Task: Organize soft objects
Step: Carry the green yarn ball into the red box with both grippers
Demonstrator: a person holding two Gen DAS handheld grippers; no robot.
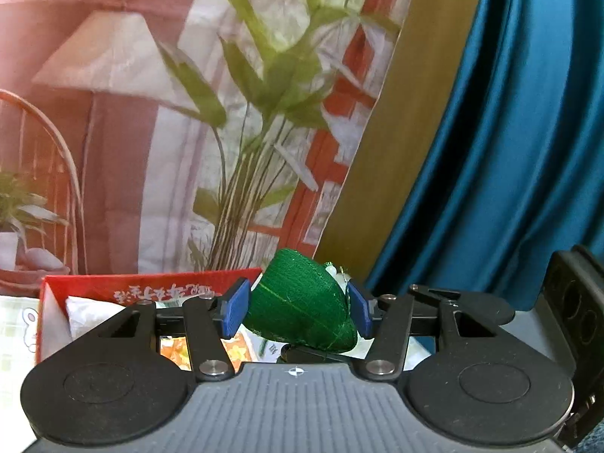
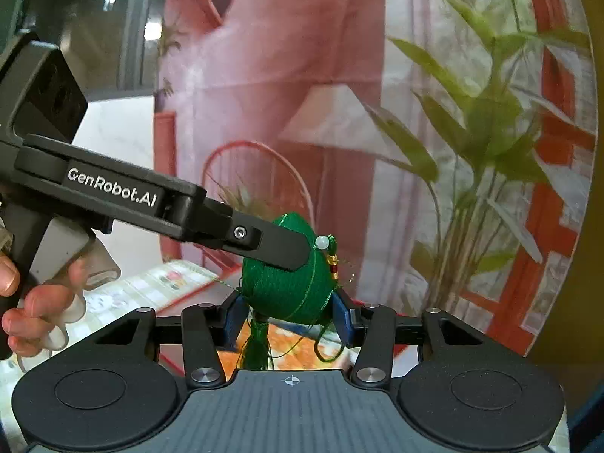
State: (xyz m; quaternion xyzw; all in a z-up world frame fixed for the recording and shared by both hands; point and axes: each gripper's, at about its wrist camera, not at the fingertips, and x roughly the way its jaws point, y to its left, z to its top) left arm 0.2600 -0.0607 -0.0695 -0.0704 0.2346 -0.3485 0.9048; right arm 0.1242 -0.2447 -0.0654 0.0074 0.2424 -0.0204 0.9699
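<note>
**Left wrist view: two grippers hold one green toy**

Both the left gripper (image 1: 298, 307) and the right gripper (image 2: 288, 315) squeeze the green stuffed toy (image 1: 298, 309) up in the air, above the red box (image 1: 151, 287). It looks soft and light. Its fat middle is the best spot to hold. The bead string (image 2: 328, 253) looks easy to break.

Green thread-wound pouch (image 2: 287, 283); red box (image 1: 151, 283); teal curtain (image 1: 509, 132); blue-padded jaws.

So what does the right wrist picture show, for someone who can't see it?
A green thread-wrapped ornament with a white bead is pinched by both tools: the right tool from below, the left tool reaching in from the left. Behind is a plant-print backdrop.
</note>
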